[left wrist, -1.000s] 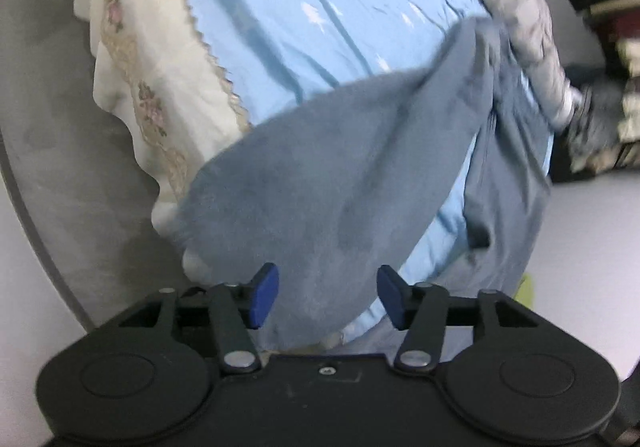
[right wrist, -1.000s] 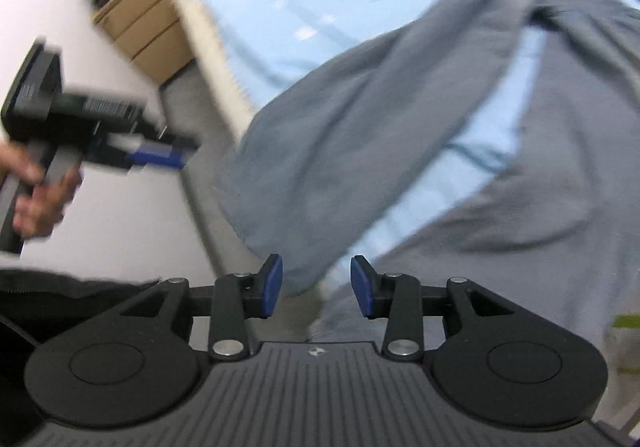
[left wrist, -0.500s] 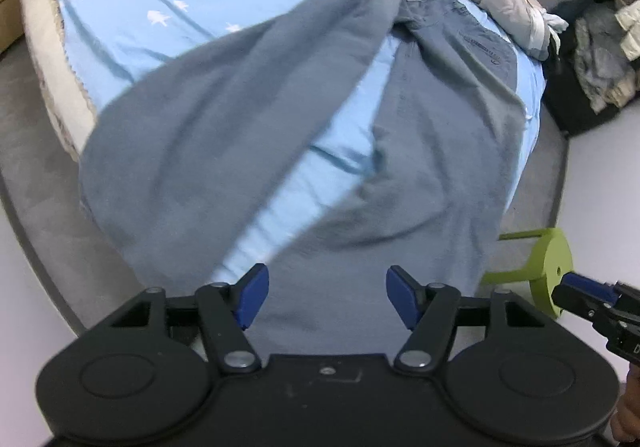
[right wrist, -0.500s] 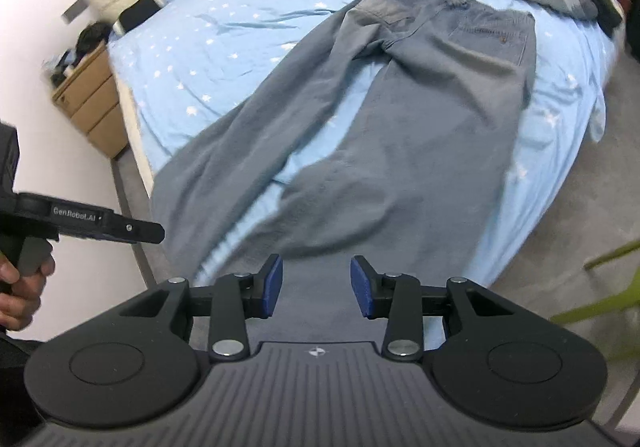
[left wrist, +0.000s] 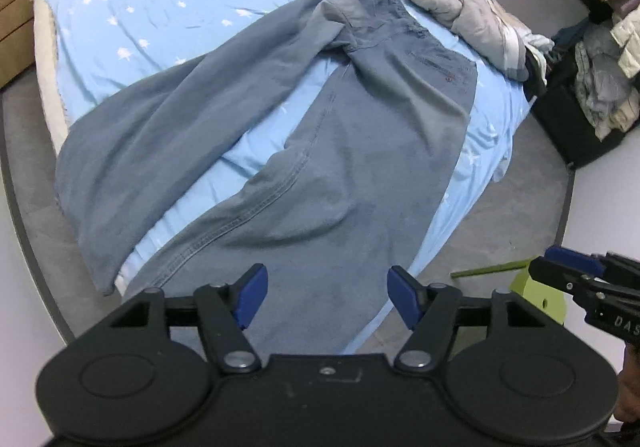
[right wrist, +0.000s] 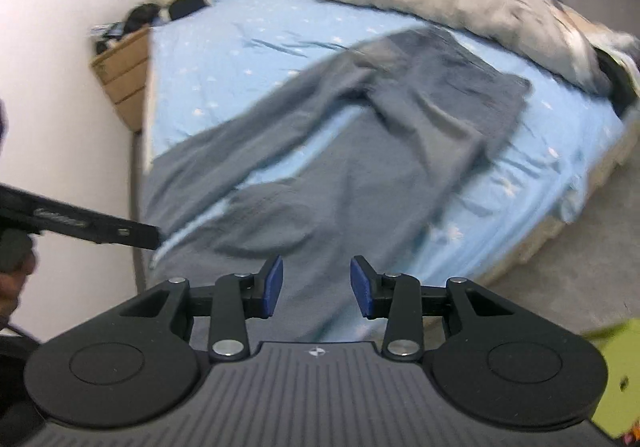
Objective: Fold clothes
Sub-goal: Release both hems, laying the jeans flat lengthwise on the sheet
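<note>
left claw (left wrist: 327, 298): jaws wide apart, empty | right claw (right wrist: 316, 287): jaws parted, empty | grey-blue denim trousers (left wrist: 352, 151): spread on light-blue star-print bed sheet (left wrist: 132, 19), legs splayed, cuffs overhanging near edge | both claws hover above cuffs

Only readable text: white letters "DAS" on black body of my right hand-held gripper (left wrist: 592, 279), lower right of left wrist view, cut off by frame edge. White lettering on side of my left hand-held gripper (right wrist: 80, 223), left edge of right wrist view, too blurred to read.
</note>
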